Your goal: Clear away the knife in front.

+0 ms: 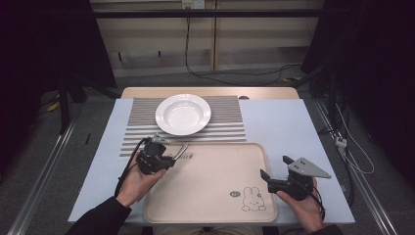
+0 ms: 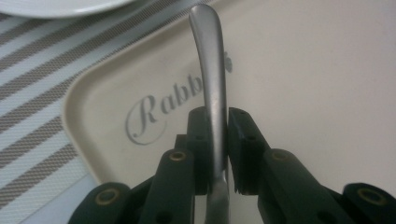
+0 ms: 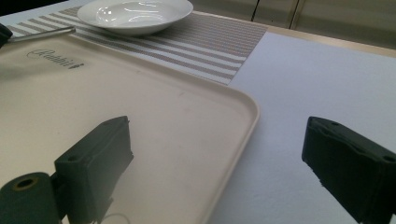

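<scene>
Watching from the side, the left gripper [image 2: 217, 135] is clamped on a metal utensil handle [image 2: 211, 65], pads pressing either side of the shaft. Can't tell whether it's a spoon or a fork, since the business end is hidden behind the jaws. It's plain brushed steel, slim, with a rounded flared tip.

Where it sits: held over the near-left corner of the beige tray [image 1: 205, 200], right by the "Rabbit" lettering. In the high view the handle [image 1: 180, 150] sticks out of the gripper up and to the right, long axis roughly slanting toward the white bowl [image 1: 183, 113] on the striped placemat [image 1: 227, 122]. So the bowl lies ahead of the left hand and a bit to its right, near but not touching, with the tray rim between them.

The right gripper [image 1: 276, 171] hangs over the tray's right edge with its jaws wide apart and nothing between them, well away from the utensil. Left hand is obviously the nearer one.

My guess is the utensil is headed for the mat beside the bowl, so the thing to watch is that slanted handle swinging into the bowl's rim.
</scene>
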Demonstrator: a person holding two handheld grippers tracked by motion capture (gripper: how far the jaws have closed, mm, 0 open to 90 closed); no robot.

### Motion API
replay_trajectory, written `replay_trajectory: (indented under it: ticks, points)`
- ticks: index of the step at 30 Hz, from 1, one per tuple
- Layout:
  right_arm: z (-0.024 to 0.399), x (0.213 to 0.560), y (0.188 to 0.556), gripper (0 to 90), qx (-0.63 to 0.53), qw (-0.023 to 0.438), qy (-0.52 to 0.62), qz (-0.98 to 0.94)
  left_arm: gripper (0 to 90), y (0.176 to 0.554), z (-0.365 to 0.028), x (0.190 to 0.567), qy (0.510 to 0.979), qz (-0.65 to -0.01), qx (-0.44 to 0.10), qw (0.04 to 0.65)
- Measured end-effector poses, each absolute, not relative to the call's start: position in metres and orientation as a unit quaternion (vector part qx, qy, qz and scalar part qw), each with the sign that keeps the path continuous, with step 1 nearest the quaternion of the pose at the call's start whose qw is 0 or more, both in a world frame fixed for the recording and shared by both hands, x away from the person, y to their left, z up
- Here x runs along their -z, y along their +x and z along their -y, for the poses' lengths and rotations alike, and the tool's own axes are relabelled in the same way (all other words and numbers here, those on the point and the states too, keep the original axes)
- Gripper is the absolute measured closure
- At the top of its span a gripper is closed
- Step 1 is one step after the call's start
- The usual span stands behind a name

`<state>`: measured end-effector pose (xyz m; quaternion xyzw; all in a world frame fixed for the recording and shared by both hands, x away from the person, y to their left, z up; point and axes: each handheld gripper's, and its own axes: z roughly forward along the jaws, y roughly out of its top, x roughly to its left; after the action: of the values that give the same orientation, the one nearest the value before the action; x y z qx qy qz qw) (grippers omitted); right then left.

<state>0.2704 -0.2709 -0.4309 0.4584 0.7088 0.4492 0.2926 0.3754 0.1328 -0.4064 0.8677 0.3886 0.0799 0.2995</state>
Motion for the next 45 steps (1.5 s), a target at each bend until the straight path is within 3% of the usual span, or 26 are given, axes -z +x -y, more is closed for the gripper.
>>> replay_trajectory:
  ticks: [16,45]
  points:
    - [0.27,0.431,0.271,7.9,-0.449,0.292,0.456,-0.71,79.7,0.376,-0.127,0.427,0.873,-0.399,-0.058,0.275]
    - [0.27,0.431,0.271,7.8,-0.449,0.294,0.455,-0.711,79.6,0.378,-0.116,0.428,0.869,-0.407,-0.044,0.277]
